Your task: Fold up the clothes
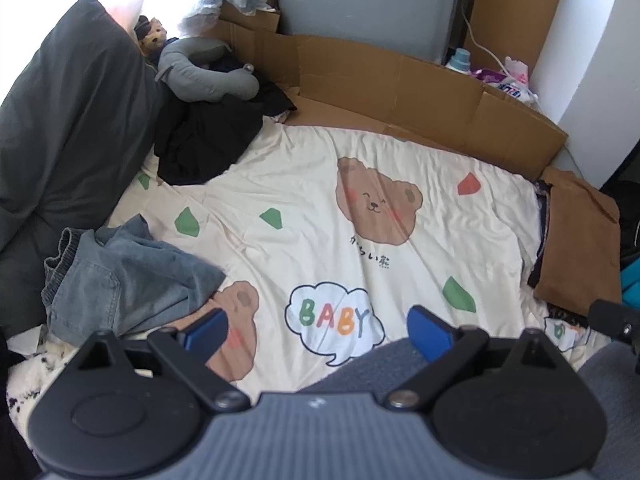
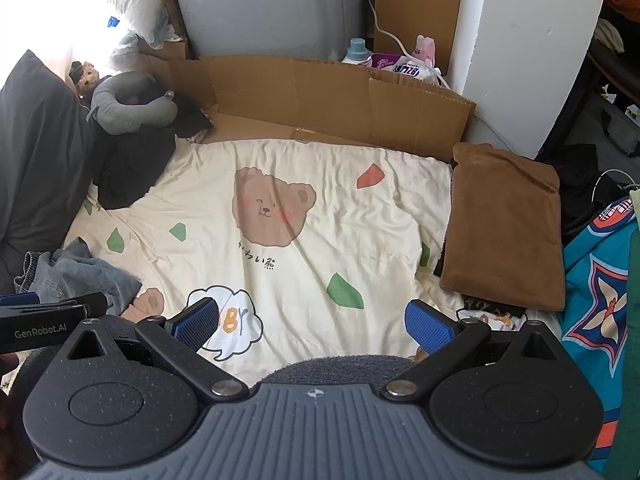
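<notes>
Crumpled blue-grey denim shorts (image 1: 124, 280) lie at the left of a cream bear-print bed sheet (image 1: 320, 200); they also show in the right wrist view (image 2: 76, 276). A black garment (image 1: 204, 140) is heaped at the back left, also in the right wrist view (image 2: 132, 172). A folded brown garment (image 2: 504, 228) lies at the right edge, also in the left wrist view (image 1: 580, 248). My left gripper (image 1: 316, 330) is open and empty above the sheet's front. My right gripper (image 2: 314, 326) is open and empty, to the right of the left one.
A dark grey pillow (image 1: 68, 128) and a grey neck pillow (image 1: 200, 72) sit at the back left. Cardboard sheets (image 1: 400, 88) line the back edge. Bottles and packets (image 2: 400, 64) stand behind them. A teal printed cloth (image 2: 600, 272) lies at the right.
</notes>
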